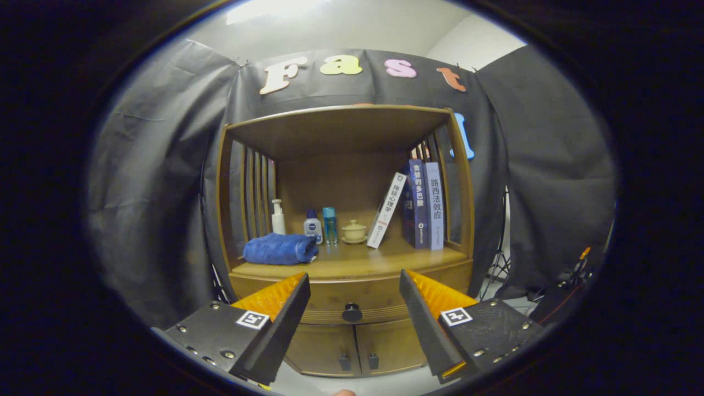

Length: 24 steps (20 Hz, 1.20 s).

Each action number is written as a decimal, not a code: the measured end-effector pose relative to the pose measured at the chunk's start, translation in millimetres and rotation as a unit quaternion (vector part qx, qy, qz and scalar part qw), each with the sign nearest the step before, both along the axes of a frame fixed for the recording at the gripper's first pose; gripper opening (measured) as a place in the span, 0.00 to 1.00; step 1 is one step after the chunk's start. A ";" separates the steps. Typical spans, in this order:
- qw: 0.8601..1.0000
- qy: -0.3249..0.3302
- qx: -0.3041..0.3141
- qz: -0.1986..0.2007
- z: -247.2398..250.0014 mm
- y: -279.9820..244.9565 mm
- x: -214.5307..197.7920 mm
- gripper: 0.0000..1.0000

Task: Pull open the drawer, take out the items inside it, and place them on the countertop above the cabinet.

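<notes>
A wooden cabinet stands ahead of me. Its drawer (330,300) is closed, with a round dark knob (352,312) on its front. My gripper (355,283) is open, its fingers spread wide on either side of the knob and still some way short of it. Nothing is between the fingers. The countertop (352,263) lies just above the drawer, under an open shelf frame. What is inside the drawer is hidden.
On the countertop sit a folded blue towel (280,248), a pump bottle (278,218), two small bottles (320,225), a lidded cup (353,231) and several books (418,206). Two lower doors (357,346) lie under the drawer. A tripod (499,264) stands at the right.
</notes>
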State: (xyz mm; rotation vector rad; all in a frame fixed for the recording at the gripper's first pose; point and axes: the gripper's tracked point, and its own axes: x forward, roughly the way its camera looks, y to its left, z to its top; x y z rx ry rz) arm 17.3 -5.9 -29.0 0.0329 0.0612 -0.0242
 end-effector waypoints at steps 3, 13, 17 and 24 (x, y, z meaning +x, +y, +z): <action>1.000 0.024 0.016 0.001 -24.0 -1.3 20.2 0.97; 0.989 0.141 0.032 0.017 -134.3 6.4 103.0 0.90; 0.984 0.177 0.014 0.014 -164.0 10.3 127.1 0.73; 0.984 0.179 0.012 -0.001 -170.1 10.4 135.2 0.41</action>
